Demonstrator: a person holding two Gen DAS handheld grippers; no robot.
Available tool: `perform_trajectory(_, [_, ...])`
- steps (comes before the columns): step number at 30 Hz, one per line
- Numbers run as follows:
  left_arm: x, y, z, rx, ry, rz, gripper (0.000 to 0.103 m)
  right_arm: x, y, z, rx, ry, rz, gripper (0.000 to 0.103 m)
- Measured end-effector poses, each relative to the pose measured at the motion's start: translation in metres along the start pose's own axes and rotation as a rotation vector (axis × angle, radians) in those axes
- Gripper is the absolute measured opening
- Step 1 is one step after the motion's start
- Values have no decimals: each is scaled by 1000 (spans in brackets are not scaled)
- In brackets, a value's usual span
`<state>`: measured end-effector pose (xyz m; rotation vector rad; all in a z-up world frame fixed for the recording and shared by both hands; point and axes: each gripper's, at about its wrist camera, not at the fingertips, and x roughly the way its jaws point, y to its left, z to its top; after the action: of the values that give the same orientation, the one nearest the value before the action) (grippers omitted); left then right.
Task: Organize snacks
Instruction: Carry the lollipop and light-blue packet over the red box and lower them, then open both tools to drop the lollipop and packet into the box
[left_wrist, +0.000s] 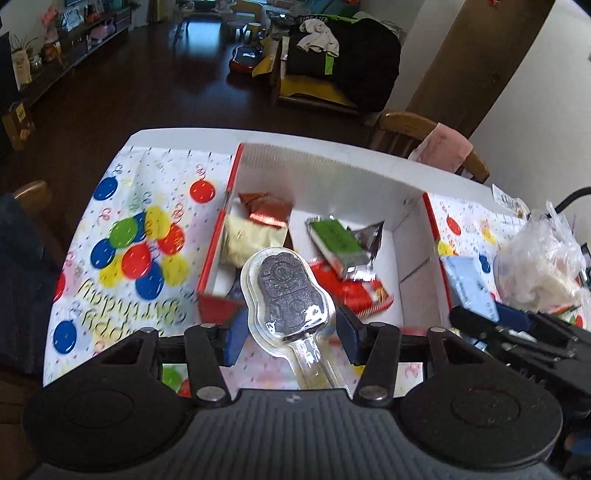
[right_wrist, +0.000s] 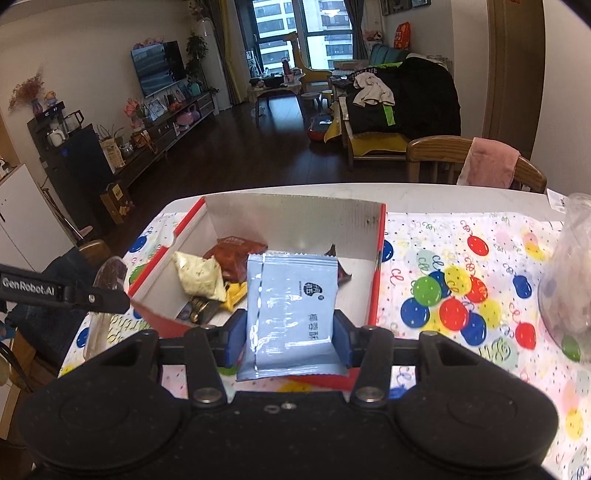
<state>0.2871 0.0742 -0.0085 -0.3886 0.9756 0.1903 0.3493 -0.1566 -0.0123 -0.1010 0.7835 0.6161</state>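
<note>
Both claws are loaded and aimed down at the red-edged box (right_wrist: 376, 295) just ahead: left claw (left_wrist: 290, 332) pinches a clear-wrapped character lollipop (left_wrist: 290, 288), right claw (right_wrist: 290, 338) clamps a pale blue sachet (right_wrist: 291, 314), presumably so both drop in with the other snacks.

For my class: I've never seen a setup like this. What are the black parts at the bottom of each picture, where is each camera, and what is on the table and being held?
The black parts are hand-held grippers, one in each of a person's hands, each carrying a camera that looks along its two blue-padded fingers. One picture is from the left gripper, which clamps a clear-wrapped dark treat on a stick. The other is from the right gripper, which clamps a pale blue sachet. Ahead, on a balloon-print tablecloth, stands an open red-and-white box already holding several snack packets. A clear plastic bag lies beside the box.
</note>
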Motion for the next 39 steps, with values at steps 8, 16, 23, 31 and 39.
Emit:
perform_trajectory(8, [41, -14, 36, 42, 44, 51, 51, 45, 1, 18, -54, 64, -21, 46])
perform_trajectory(16, [90, -24, 58, 102, 110, 87, 51, 84, 2, 33, -107, 103, -29, 46])
perform_trajectory(23, [122, -29, 69, 112, 162, 119, 51, 123, 2, 37, -130, 163, -33, 46])
perform_trajectory(31, [150, -36, 68, 162, 222, 159, 51, 147, 3, 30, -154, 227, -18, 47])
perform_trajectory(39, [158, -36, 66, 178, 226, 176, 51, 148, 0, 28, -156, 238, -1, 48])
